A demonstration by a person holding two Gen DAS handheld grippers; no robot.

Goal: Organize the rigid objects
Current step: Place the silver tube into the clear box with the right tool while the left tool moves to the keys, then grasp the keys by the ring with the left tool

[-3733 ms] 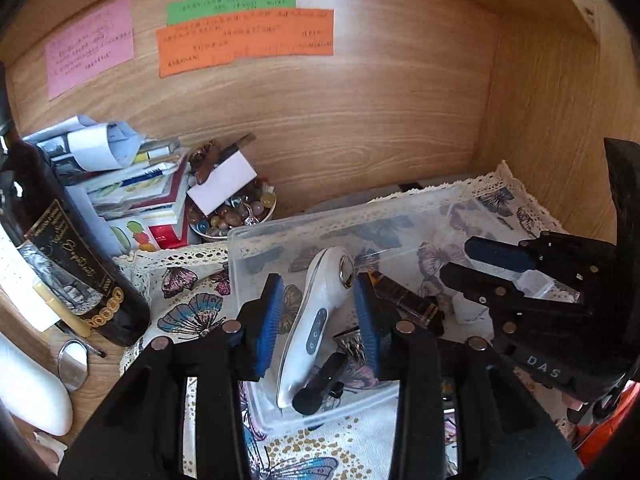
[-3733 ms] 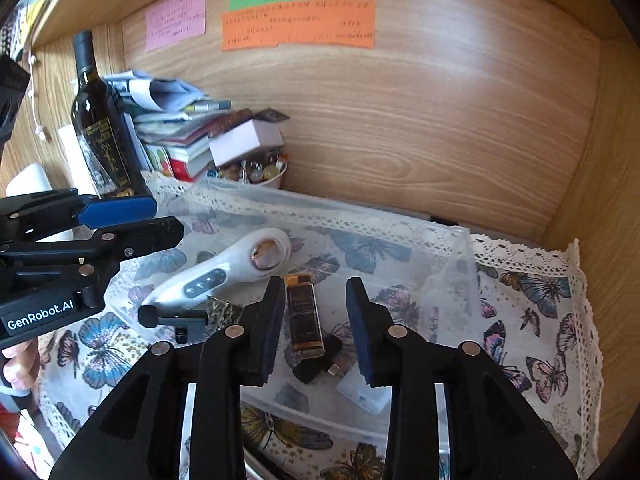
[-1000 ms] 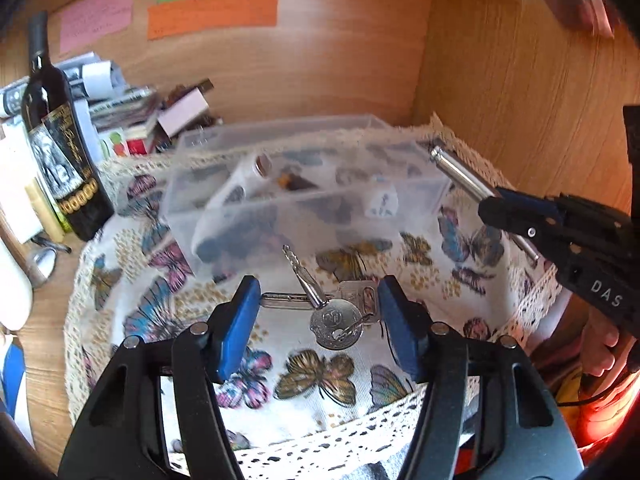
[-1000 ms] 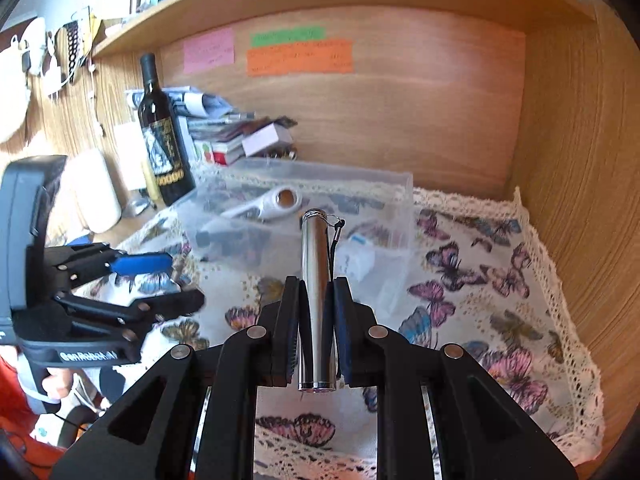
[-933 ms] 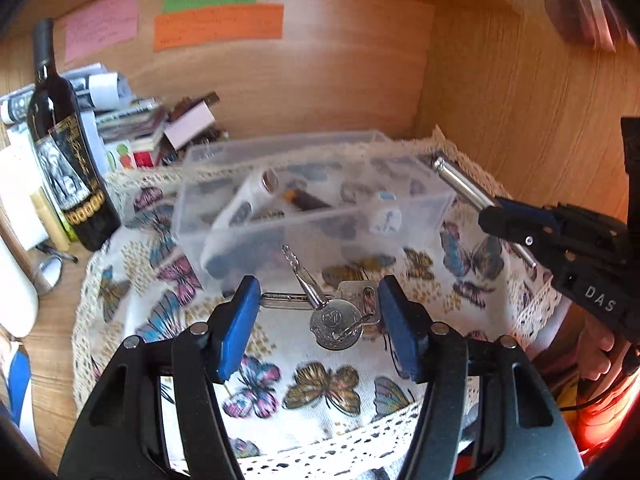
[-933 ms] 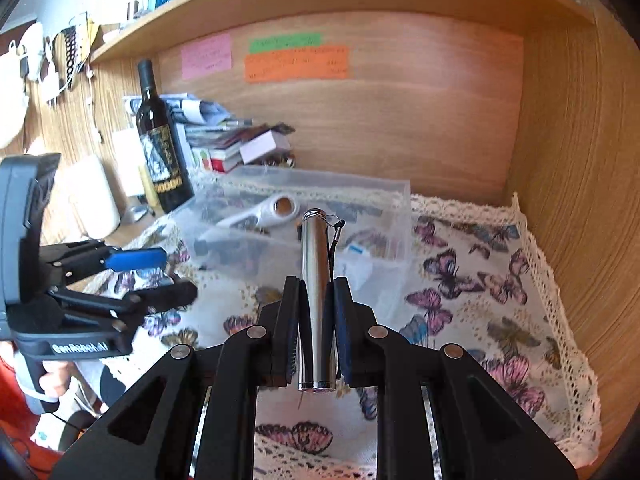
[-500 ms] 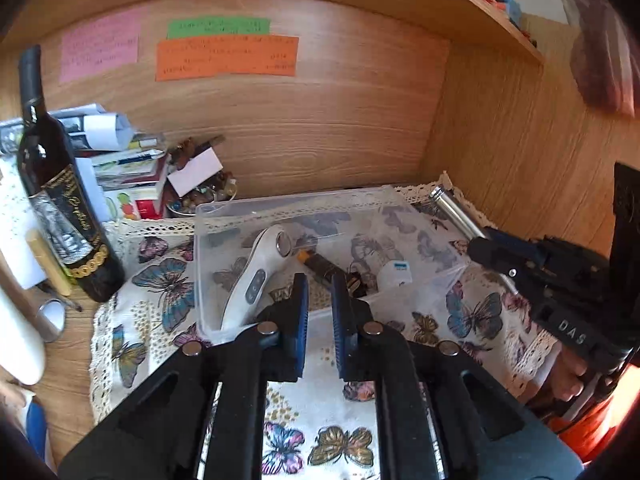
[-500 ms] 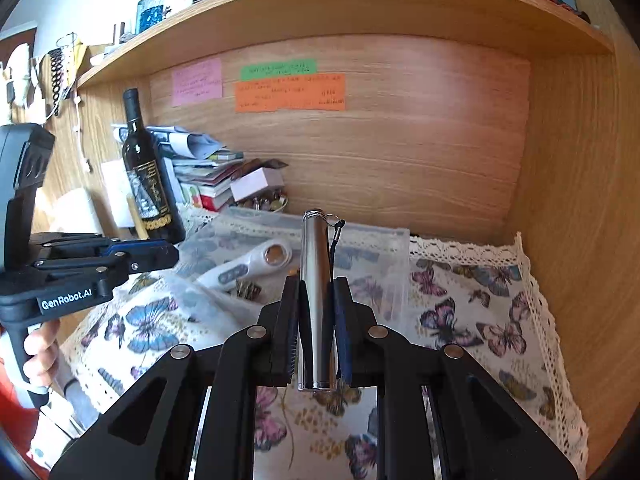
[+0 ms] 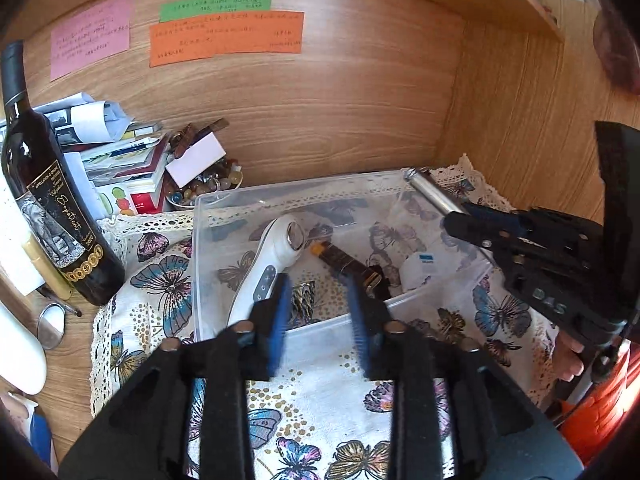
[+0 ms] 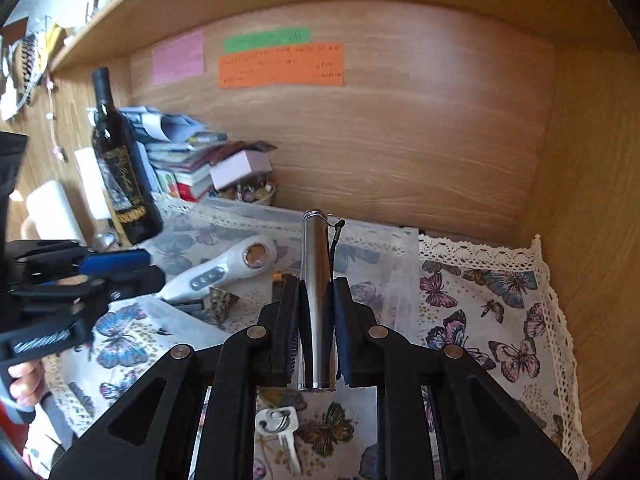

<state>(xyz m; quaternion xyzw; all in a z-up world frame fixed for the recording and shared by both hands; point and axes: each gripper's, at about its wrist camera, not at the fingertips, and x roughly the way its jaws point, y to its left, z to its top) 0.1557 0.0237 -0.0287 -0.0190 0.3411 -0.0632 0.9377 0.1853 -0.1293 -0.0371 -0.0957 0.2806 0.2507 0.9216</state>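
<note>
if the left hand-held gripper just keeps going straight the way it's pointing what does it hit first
Most likely the near wall of the clear plastic bin, which lies right ahead of the left hand-held gripper. If it passes above the rim, the patterned metal piece inside comes next, though depth is uncertain here.

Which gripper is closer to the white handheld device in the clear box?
Left. The left gripper hovers open at the box's near wall beside the white handheld device; the right gripper, holding the metal flashlight, is by the far right corner.

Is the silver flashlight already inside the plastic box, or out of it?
Out: the right gripper grips the silver flashlight above the plastic box.
</note>
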